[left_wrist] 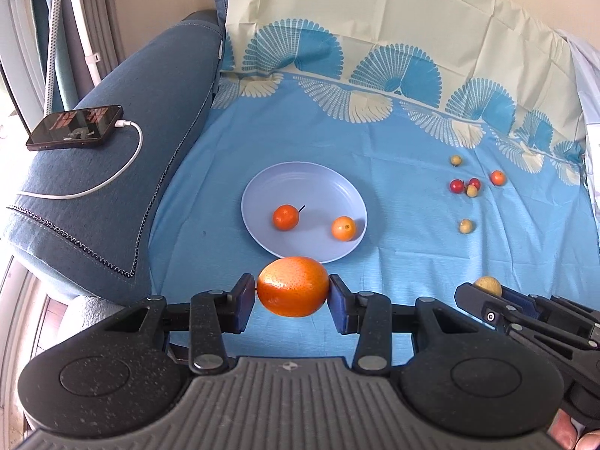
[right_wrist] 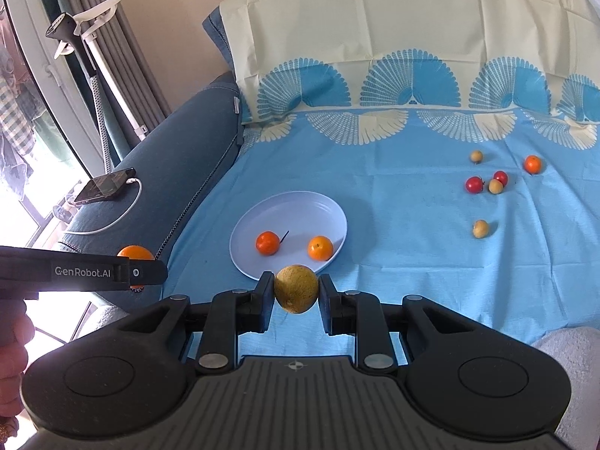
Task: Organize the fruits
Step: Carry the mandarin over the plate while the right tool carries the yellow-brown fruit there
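Left gripper (left_wrist: pixel 292 297) clamps a large glossy orange citrus fruit (left_wrist: pixel 293 286) between its pads, just in front of the near rim of the round pale-lilac plastic plate (left_wrist: pixel 300 182). Right gripper (right_wrist: pixel 296 290) clamps a small round yellow-green fruit (right_wrist: pixel 296 288), also at the plate's near rim. Two small orange citrus fruits (left_wrist: pixel 286 217) sit inside the plate. Right of the plate, well apart on the blue patterned bedsheet (left_wrist: pixel 393 247), lie loose small fruits: two red (left_wrist: pixel 456 186), three yellow-green (left_wrist: pixel 465 226), one orange (left_wrist: pixel 497 177).
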Demonstrator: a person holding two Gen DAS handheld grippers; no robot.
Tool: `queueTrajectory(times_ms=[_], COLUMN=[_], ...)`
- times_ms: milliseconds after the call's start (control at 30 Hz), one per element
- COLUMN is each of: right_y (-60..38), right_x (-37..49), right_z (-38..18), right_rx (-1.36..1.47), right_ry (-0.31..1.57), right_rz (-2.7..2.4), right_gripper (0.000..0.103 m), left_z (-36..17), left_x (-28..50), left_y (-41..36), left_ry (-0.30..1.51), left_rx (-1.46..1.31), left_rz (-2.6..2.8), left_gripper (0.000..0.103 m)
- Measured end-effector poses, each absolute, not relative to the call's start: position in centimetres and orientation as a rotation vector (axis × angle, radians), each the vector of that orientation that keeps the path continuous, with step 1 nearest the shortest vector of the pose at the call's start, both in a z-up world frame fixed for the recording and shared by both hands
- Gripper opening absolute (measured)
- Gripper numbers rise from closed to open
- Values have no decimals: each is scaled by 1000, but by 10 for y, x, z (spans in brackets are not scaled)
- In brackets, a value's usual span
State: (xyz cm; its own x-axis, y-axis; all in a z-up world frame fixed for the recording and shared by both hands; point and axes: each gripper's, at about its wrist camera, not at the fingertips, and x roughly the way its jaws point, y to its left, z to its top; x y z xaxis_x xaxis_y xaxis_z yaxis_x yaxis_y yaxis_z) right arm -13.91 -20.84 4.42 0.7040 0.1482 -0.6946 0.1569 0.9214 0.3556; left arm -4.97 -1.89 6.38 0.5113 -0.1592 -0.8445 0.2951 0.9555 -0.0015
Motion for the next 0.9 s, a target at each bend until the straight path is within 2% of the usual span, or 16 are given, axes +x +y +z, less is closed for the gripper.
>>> queueTrajectory(times_ms=[367,900], right_y=[-208,-204], right_x=[-126,-37], right_z=[41,-14], right_rx=[340,308], right_ry=[770,867], right_rz=[-18,28], right_gripper=[26,26], left_z=[52,2], left_x=[-20,72], left_y=[-19,-41], left_ry=[1020,1089], left_rx=[143,178], left_rz=[-256,-238], left_gripper=[46,46])
